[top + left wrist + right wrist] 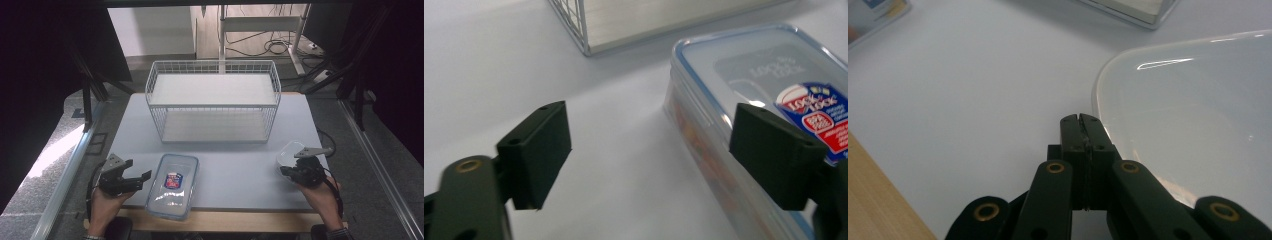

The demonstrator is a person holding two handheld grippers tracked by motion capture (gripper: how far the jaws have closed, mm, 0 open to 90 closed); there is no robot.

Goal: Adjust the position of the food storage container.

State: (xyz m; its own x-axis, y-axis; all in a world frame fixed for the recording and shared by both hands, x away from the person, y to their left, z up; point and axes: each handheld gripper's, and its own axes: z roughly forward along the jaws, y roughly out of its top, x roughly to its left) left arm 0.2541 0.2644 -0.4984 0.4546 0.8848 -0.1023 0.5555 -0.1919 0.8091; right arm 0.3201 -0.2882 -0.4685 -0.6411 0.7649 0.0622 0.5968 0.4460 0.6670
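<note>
A clear rectangular food container (172, 185) with a blue-rimmed lid and a red and blue label lies near the table's front edge, left of centre. My left gripper (138, 169) is just left of it, jaws open. In the left gripper view (656, 150) one jaw stands over bare table and the other in front of the container (769, 65), its side wall in the gap. My right gripper (283, 171) is at the front right, shut with nothing between its jaws (1081, 119). Its tips lie beside a translucent round tub (289, 150), seen close (1198, 110).
A white wire basket (212, 62) with a shelf stands at the back middle of the grey table (240, 170); its corner shows in both gripper views (574, 20) (1133, 12). A wooden strip (225, 220) runs along the table's front edge.
</note>
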